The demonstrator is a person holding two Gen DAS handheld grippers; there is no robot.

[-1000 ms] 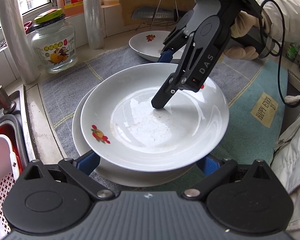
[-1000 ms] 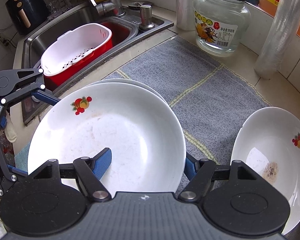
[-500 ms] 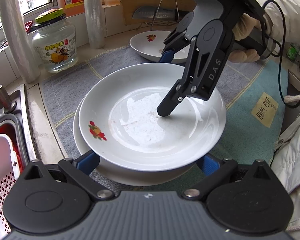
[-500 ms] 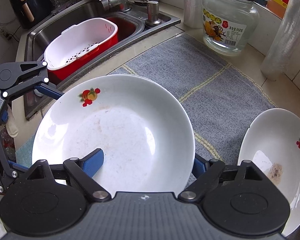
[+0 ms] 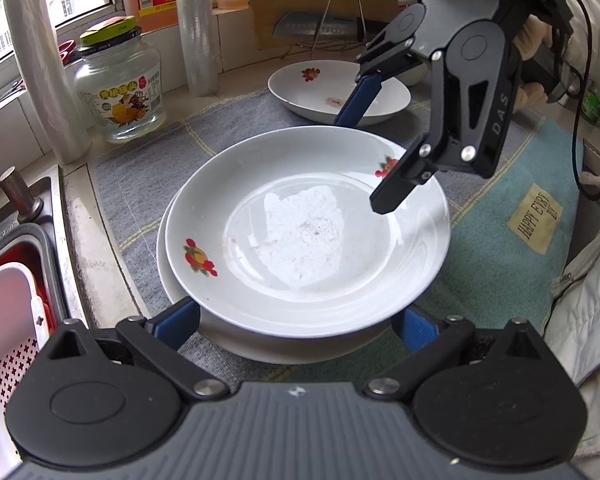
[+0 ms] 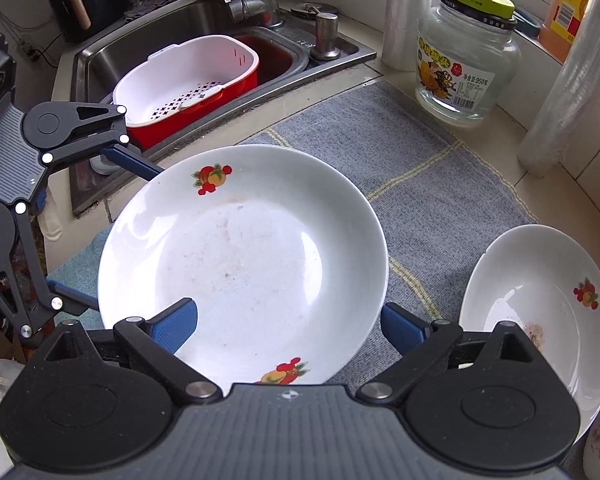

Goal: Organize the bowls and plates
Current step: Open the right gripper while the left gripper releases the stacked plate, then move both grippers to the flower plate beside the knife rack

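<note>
A white plate with fruit motifs (image 5: 308, 232) sits on top of a second white plate (image 5: 236, 344), whose rim peeks out beneath it on the sink-ward side. The pair rests on a grey mat (image 5: 140, 176) spread over the counter (image 5: 80, 248), close to the edge where the steel sink (image 6: 140, 44) begins. A third fruit-printed plate (image 5: 324, 88), soiled with a brown smear, lies further along the mat toward the wall, apart from the stack.

The left gripper (image 5: 296, 320) has its blue-padded fingers (image 5: 178, 322) spread wide, one at each side of the stack's near rim; whether they touch it I cannot tell. The right gripper (image 5: 370, 150) hangs over the far rim, fingers spread too: one black finger (image 5: 396, 188) hovers above the top plate's inner slope, the blue-padded one outside the rim. Neither holds anything. "DAS" is printed on the right gripper's linkage.

A glass jar (image 5: 120, 88) with a green lid and a Chinese label reading "950" stands by the window sill. A teal mat (image 5: 492, 248) carries a patch reading "HAPPY EVRY DY". A white strainer basket (image 6: 188, 76) sits in a red tub in the sink.
</note>
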